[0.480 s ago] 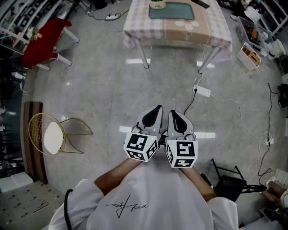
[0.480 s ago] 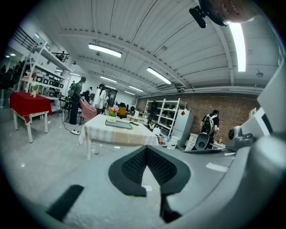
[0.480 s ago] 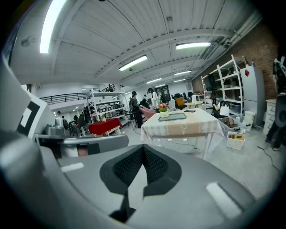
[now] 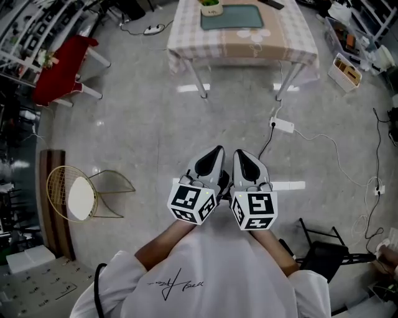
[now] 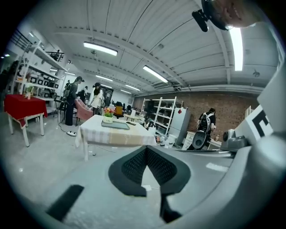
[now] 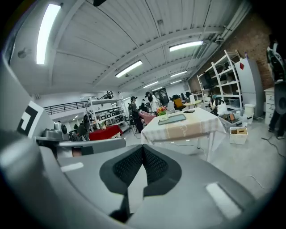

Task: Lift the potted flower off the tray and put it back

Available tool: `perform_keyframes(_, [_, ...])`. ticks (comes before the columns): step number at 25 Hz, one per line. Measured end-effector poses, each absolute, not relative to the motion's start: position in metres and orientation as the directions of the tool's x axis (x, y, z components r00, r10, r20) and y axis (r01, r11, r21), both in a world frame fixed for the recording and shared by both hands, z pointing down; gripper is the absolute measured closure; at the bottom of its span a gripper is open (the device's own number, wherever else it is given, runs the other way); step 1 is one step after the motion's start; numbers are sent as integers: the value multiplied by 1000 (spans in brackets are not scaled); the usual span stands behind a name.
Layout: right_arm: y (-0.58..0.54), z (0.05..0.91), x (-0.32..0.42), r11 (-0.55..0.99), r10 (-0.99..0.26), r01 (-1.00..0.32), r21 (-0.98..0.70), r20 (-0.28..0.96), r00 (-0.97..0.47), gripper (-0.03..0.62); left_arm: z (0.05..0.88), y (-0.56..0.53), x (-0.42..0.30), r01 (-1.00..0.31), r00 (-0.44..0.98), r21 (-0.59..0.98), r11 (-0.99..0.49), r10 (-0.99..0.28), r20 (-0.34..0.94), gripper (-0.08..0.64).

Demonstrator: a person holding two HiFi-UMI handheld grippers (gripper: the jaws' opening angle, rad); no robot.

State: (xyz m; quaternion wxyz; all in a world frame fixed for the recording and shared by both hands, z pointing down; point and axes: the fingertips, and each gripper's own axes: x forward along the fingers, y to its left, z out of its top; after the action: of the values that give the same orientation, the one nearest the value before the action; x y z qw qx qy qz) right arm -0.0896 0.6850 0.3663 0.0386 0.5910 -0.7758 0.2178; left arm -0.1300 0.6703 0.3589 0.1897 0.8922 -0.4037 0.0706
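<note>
standing on a broad grey polished floor (image 4: 143, 124), well apart from the work. at the far end, along the top of the head view, a table (image 4: 242, 38) under a checked cloth. off to the left, a smaller table draped in red (image 4: 59, 65), and nearer, a gold wire chair (image 4: 84, 195) with a white seat. close in, above a white shirt (image 4: 205, 273), both tools held side by side, nearly touching, aimed toward the checked table. left gripper (image 4: 214, 158) closed tight with nothing between the jaws, black ribbed pads (image 5: 134, 164) meeting at the tips. right gripper (image 4: 244, 160) likewise pressed together and empty. on the checked cloth, a flat dark green tray (image 4: 236, 17). at the tray's left end, the potted flower (image 4: 211, 6), upright in a pale pot; resting on the tray or just beside it, impossible to tell from here. on the floor below the table, a white power strip (image 4: 283, 126).
</note>
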Motion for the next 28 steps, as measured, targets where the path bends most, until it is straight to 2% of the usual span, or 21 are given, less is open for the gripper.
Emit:
perform_keyframes(11, [633,363,-87,278,-872,-921,-274,329,-361,591,358,614,-111,-733,679,243,-635,-665,312,561])
perform_keyframes(19, [569,356,-90,330,-853,-934,-135,381,-357,591,354,550,-112,-733,680,288,-616,-664,312,561])
perform_keyframes(28, [496,355,-119,384,-816,-910,-156,404,-413,591,343,469,-133,-734,678,301,-608,-668,305,561])
